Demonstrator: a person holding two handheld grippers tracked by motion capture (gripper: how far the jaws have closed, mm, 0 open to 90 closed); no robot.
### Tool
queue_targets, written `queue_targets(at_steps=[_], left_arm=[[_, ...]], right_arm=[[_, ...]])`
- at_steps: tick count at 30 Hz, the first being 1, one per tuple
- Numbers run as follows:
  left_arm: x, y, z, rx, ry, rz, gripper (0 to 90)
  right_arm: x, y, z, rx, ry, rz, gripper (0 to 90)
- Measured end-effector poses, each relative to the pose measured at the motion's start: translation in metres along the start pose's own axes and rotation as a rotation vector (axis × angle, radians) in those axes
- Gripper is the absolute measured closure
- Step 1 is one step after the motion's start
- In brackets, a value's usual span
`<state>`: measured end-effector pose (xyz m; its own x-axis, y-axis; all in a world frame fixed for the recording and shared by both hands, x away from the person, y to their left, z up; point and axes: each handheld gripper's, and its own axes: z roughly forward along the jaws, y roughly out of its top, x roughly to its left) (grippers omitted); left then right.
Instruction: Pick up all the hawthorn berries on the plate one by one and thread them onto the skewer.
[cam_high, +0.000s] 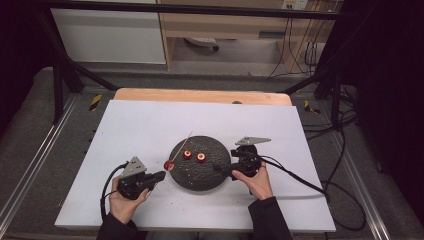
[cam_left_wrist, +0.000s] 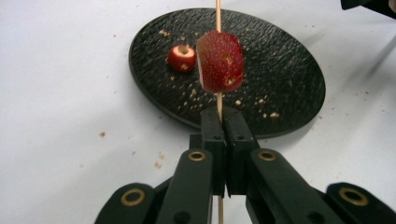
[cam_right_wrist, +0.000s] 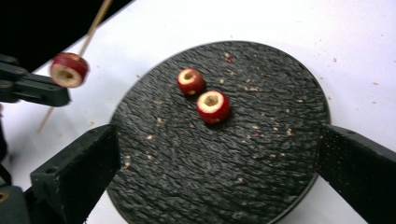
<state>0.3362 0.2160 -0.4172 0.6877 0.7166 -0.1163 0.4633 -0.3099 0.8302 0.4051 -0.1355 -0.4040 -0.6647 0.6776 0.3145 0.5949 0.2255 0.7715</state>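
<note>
High view: left gripper pinches the skewer, which slants to upper right; spread right gripper sits nearer the plate's two fruits.

Thin wooden skewer w/ one red cored fruit piece threaded, tilted, beside plate edge

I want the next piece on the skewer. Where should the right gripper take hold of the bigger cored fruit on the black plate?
Grip the bigger cored fruit across its red skin, probably from above, one jaw on each side. Its cored hole faces up, so that hold leaves it free for the skewer. The smaller fruit sits close behind, so keep the right gripper off that side; its jaws are open.
</note>
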Motion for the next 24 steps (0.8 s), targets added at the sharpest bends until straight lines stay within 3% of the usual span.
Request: queue_targets(at_steps=[3, 17, 24], left_arm=[[0.004, -0.005, -0.004, -0.001, 0.001, -0.005, 88.5], [0.015, -0.019, -0.013, 0.011, 0.015, -0.015, 88.5], [0.014, -0.021, -0.013, 0.023, 0.018, 0.001, 88.5]], right_arm=[[0.0, 0.005, 0.003, 0.043, -0.046, -0.022, 2.2], [0.009, 0.038, 0.038, 0.201, -0.084, -0.125, 7.3], [0.017, 0.053, 0.058, 0.301, -0.121, -0.195, 11.3]])
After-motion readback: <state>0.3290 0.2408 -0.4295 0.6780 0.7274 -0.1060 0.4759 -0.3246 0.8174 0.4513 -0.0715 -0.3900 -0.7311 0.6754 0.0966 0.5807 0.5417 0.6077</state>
